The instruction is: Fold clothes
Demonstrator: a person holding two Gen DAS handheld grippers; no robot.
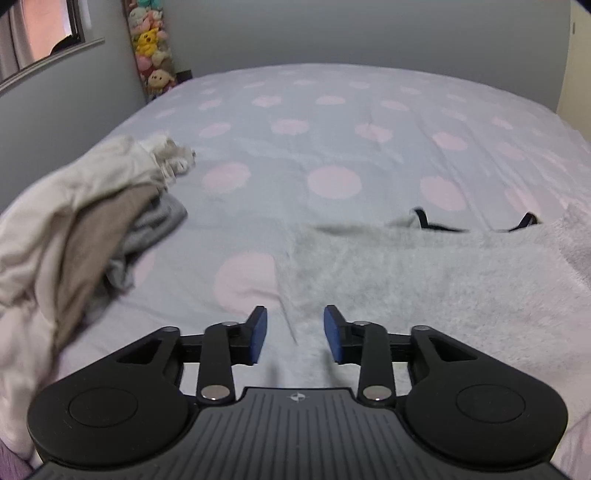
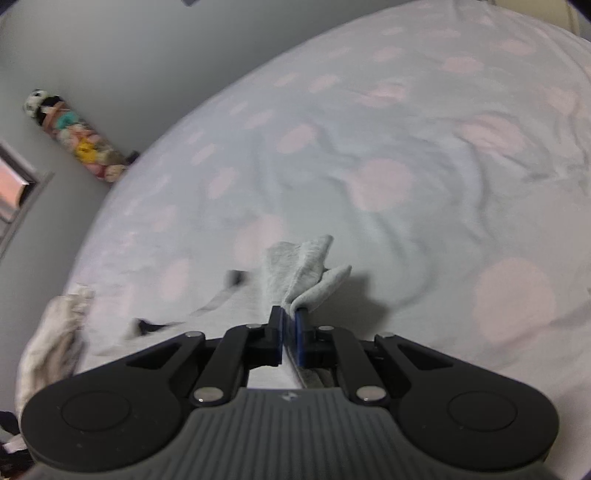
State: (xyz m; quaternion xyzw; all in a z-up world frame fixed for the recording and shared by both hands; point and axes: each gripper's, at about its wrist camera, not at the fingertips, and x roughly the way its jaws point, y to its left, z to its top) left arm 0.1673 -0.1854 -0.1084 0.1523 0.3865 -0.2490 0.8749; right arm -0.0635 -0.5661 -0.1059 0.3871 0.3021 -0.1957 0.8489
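A pale grey fuzzy garment (image 1: 424, 280) with thin black straps (image 1: 421, 218) lies spread on the bed in the left wrist view. My left gripper (image 1: 295, 317) hovers over its left edge. Its blue pads stand apart and press on nothing. In the right wrist view my right gripper (image 2: 290, 317) is shut on a corner of the grey garment (image 2: 299, 266). The pinched cloth bunches up and pokes out past the fingertips. The rest of the garment trails off to the left, with a black strap (image 2: 147, 326) showing there.
The bed has a light blue sheet with pink dots (image 1: 332, 129). A heap of cream, tan and grey clothes (image 1: 74, 229) lies at its left side, also seen as the heap (image 2: 51, 339). Plush toys (image 1: 153, 48) hang in the corner beside a window (image 1: 37, 33).
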